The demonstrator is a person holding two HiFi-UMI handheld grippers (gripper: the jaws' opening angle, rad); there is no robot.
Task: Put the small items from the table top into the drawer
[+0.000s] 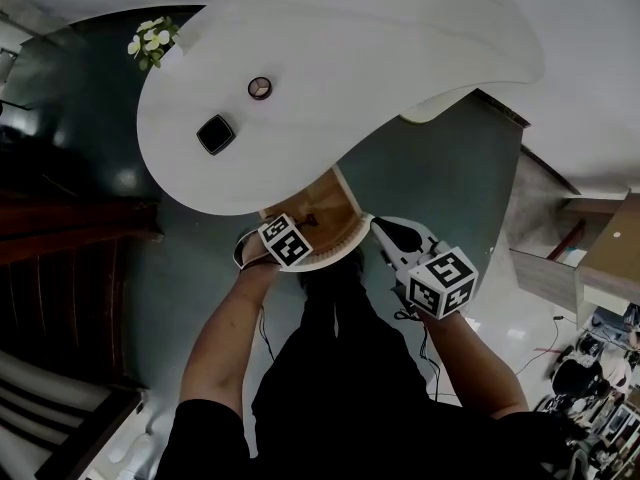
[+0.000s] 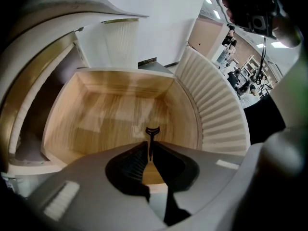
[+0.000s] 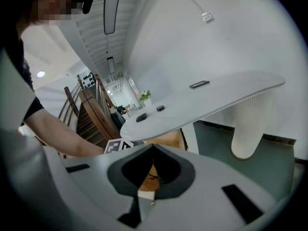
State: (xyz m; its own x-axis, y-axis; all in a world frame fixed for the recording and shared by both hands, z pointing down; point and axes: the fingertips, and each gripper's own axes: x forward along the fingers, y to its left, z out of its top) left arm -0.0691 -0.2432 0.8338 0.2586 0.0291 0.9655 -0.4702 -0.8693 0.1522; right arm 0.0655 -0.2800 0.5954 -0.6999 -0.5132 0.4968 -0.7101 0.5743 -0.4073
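The left claw (image 2: 150,146) is shut tight on a thin black thing (image 2: 152,131) with a little fork at its top. The thin black thing stands straight up between the two jaws. The left claw hangs over the open drawer (image 2: 110,112), which is made of light wood inside and has nothing lying on its floor. The drawer has a white front with ribs (image 2: 216,109) and it sticks out from under the white table (image 1: 350,58). The right claw (image 3: 153,147) is shut too, with its jaws pressed together and nothing in them. It is just beside the drawer, off to the right. Up on the table there are two small things near each other: a black square thing (image 1: 215,133) and a small round thing (image 1: 260,88). Some flowers (image 1: 152,40) sit at the far left edge of the table.
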